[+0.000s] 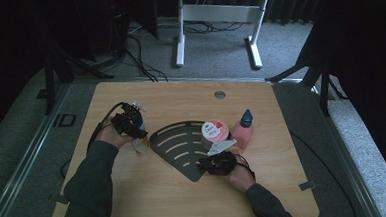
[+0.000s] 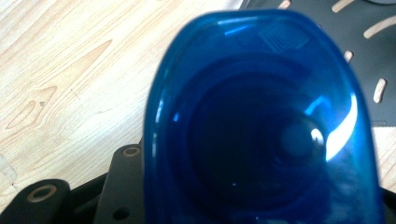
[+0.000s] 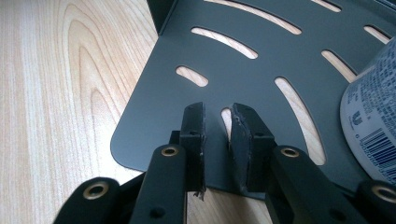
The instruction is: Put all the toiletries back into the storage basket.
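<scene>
A: The left tool (image 1: 129,123) sits at the left of the high frame, clenched around a blue bottle (image 2: 261,121) beside the dark slotted plate (image 1: 180,144).

B: And the right tool (image 3: 217,122)?

A: Low centre-right of the high frame, at the plate's near corner. Its jaws are nearly closed with a narrow gap, the plate's edge between them; whether they pinch it, I cannot tell.

B: What lies beyond?

A: A white tub with a pink lid (image 1: 214,131) stands on the plate, up and right of the right tool; a pink bottle (image 1: 243,131) stands just beside it on the surface (image 1: 151,203). The right hand is nearer both.
</scene>
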The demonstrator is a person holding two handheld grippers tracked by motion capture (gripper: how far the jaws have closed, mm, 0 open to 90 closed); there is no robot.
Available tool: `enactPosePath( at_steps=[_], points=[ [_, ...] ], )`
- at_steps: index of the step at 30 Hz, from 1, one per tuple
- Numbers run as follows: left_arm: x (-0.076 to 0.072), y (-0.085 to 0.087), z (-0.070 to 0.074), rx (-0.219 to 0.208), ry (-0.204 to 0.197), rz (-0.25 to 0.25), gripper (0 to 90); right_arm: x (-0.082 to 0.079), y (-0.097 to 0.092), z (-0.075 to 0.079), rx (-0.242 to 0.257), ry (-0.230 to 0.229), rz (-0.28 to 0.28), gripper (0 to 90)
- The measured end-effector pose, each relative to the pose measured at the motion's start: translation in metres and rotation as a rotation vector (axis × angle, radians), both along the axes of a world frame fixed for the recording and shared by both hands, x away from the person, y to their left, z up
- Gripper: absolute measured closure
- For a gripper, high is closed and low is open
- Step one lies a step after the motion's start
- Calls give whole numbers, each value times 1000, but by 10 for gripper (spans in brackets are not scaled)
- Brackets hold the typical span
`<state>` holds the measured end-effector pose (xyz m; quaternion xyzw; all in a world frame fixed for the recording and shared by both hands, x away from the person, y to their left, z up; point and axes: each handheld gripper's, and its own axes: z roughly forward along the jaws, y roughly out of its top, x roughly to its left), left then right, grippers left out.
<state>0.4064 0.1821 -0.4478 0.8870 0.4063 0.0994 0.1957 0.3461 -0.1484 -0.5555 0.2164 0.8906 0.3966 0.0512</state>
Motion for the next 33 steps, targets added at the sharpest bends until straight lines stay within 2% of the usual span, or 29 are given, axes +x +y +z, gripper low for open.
enactPosePath(
  at_steps=[20, 33],
  points=[
    [-21, 5, 0, -5, -3, -36, 548, 0, 0, 0, 2, 3, -1, 749],
    [-40, -3, 5, 6, -28, -69, 549, 0, 0, 0, 2, 3, -1, 750]
  ],
)
